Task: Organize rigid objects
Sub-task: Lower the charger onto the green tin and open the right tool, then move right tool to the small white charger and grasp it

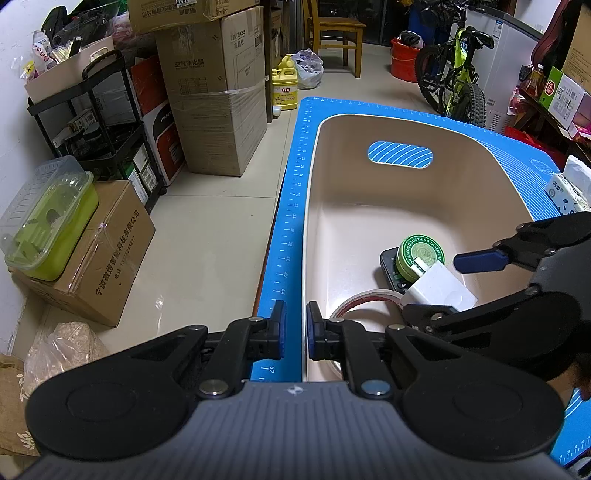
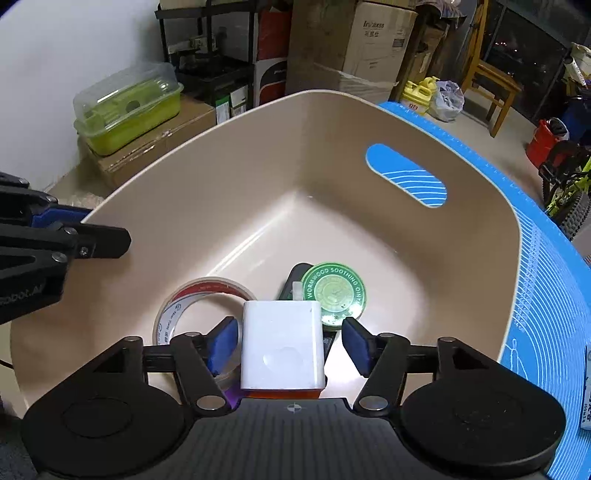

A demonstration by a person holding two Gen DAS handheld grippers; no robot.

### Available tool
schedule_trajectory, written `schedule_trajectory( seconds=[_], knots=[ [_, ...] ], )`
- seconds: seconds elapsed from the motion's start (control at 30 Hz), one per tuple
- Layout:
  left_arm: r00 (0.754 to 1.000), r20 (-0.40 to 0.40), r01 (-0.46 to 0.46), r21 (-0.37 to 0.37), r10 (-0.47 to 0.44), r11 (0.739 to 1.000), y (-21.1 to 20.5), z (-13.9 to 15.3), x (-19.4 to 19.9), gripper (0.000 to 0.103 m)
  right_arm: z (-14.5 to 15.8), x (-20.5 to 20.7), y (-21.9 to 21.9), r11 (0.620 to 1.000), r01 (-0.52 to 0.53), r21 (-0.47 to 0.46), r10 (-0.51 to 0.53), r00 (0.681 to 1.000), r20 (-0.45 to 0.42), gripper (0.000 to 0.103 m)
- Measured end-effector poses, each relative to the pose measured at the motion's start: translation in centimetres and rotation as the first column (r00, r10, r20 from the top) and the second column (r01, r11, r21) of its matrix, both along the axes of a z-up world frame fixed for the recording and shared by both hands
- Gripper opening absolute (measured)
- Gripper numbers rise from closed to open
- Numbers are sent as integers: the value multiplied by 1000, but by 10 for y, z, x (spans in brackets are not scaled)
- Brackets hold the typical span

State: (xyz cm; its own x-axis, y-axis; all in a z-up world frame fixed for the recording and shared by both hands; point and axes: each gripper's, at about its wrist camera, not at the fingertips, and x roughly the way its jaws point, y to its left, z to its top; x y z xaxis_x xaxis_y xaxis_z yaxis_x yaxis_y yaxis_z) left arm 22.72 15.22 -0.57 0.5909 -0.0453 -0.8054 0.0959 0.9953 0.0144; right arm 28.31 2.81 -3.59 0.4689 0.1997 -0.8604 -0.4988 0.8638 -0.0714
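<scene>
A beige plastic bin (image 1: 480,155) (image 2: 480,236) stands on a blue mat (image 1: 291,206) (image 2: 546,266). In it lie a green round ointment tin (image 1: 421,256) (image 2: 334,291), a dark phone under it (image 1: 388,264) (image 2: 295,275), a tape roll (image 1: 364,297) (image 2: 192,299) and a white charger (image 1: 441,286) (image 2: 282,343). My right gripper (image 2: 290,345) (image 1: 436,284) is open, its pads either side of the charger with gaps. My left gripper (image 1: 295,328) is nearly closed and empty, over the bin's left rim; it shows in the right wrist view (image 2: 86,230).
Cardboard boxes (image 1: 218,103), a black shelf cart (image 1: 96,122) and a green lidded container (image 1: 48,229) stand on the floor to the left. A bicycle (image 1: 458,77), a wooden chair (image 1: 332,33), a red bucket (image 1: 404,59) and a tissue pack (image 1: 565,192) lie beyond.
</scene>
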Motion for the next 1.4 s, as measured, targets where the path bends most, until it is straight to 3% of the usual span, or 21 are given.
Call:
schedule_trajectory(
  seconds=[0.37, 0.63, 0.8, 1.1, 1.4],
  knots=[
    [1000, 0, 0, -1, 0, 1000, 0, 0, 0, 14, 43, -23, -51, 989, 69, 132, -87, 987, 134, 77],
    [1000, 0, 0, 0, 0, 1000, 0, 0, 0, 14, 61, -34, -113, 964, 192, 182, -229, 949, 215, 85],
    [1000, -1, 2, 0, -2, 1000, 0, 0, 0, 15, 46, -38, -155, 931, 317, 179, -349, 918, 189, 87],
    [1000, -1, 0, -1, 0, 1000, 0, 0, 0, 15, -3, -48, -224, 827, 532, 179, -556, 820, 132, 90],
    [1000, -1, 1, 0, -1, 1000, 0, 0, 0, 15, -47, -41, -244, 750, 637, 174, -651, 758, 29, 90]
  ],
)
